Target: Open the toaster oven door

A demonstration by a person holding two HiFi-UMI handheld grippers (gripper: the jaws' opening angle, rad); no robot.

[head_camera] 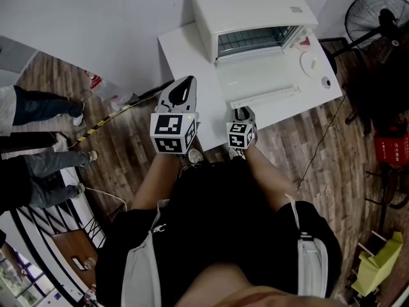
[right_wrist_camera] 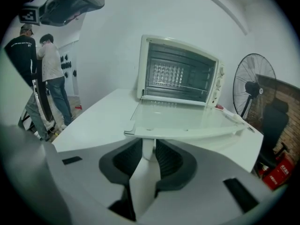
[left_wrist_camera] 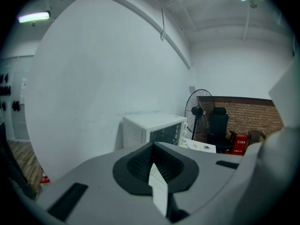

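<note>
Looking down from the head: the oven (head_camera: 255,5) is standing at the far side of the white bench (head_camera: 182,50) with its mouth facing the person. The door (head_camera: 262,75) is lying folded down flat toward the bench's near edge.
Right gripper, head view: the right gripper (head_camera: 243,112) is reaching to the door's free edge, near the left end of the handle (head_camera: 265,98).
Left gripper, head view: the left gripper (head_camera: 184,85) is hanging raised, left of the door and apart from it, touching nothing.
Left gripper view: its jaws are sitting together with nothing held. The oven (left_wrist_camera: 152,128) is showing beyond them, well apart.
Right gripper view: the jaws are standing only slightly apart and appear to be pinching the handle (right_wrist_camera: 187,134) near its left end. The door (right_wrist_camera: 183,116) is stretching level from there back to the oven's mouth.
Oven's axis: its long side is running across the bench, left to right in the right gripper view. The door's long edge is lying parallel to it, with the hinge at the oven and the free edge nearest the person.
Step in hand: the door is looking fully open, so the work is probably ending with a release.
Doing it well: this is calling for parting the jaws clear of the handle before drawing back. The gripper should be leaving along the door's plane, not pressing down, so that nothing is dragging the hinge or the oven.
</note>
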